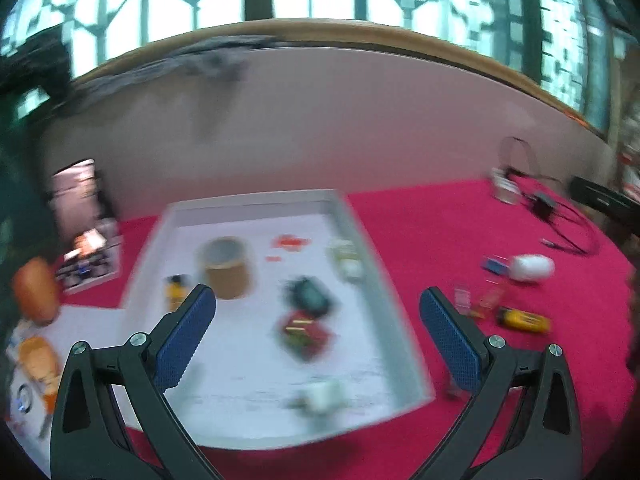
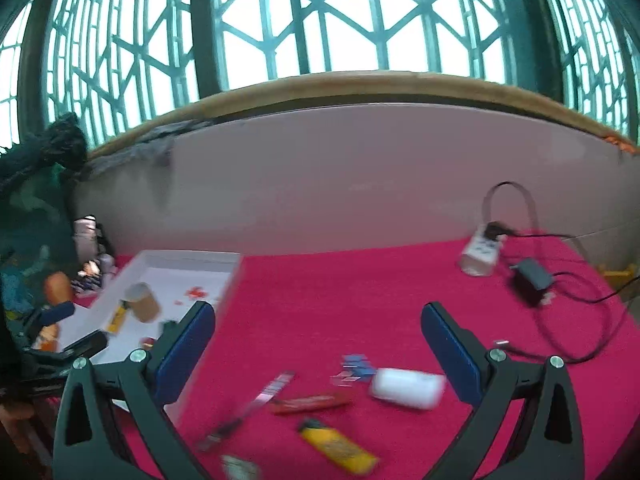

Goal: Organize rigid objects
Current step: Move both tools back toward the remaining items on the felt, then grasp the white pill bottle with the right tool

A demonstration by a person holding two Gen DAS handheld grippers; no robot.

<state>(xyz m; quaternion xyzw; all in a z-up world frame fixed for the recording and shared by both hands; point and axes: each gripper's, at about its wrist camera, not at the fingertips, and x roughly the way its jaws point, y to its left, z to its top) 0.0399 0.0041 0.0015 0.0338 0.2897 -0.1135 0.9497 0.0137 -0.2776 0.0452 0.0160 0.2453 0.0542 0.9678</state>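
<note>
Two grippers hover over a magenta cloth [image 2: 340, 292], both with jaws spread wide and nothing between them. The left gripper [image 1: 318, 336] hangs above a shallow white tray [image 1: 372, 264], whose contents are smeared by motion blur: a tan cylinder with a grey top [image 1: 226, 266] toward 11 o'clock, a small yellow piece [image 1: 176, 290] just beside it at 9, a dark green lump [image 1: 310, 296] near the middle, a red-and-green piece [image 1: 304, 330] touching it at 6 o'clock, and a pale item [image 1: 346, 258] against the wall at 2 o'clock.

The right gripper [image 2: 318, 354] is over the loose things lying on the cloth outside the tray: a white oblong capsule [image 2: 406, 388] at 3 o'clock, small blue pieces [image 2: 356, 362] just beside it at 10, a flat red bar [image 2: 310, 402] in the middle, and a yellow lighter-shaped block [image 2: 338, 446] at 6 o'clock. A white power strip [image 2: 480, 254] with black cables [image 2: 576, 336] sits well apart at 1 o'clock.
</note>
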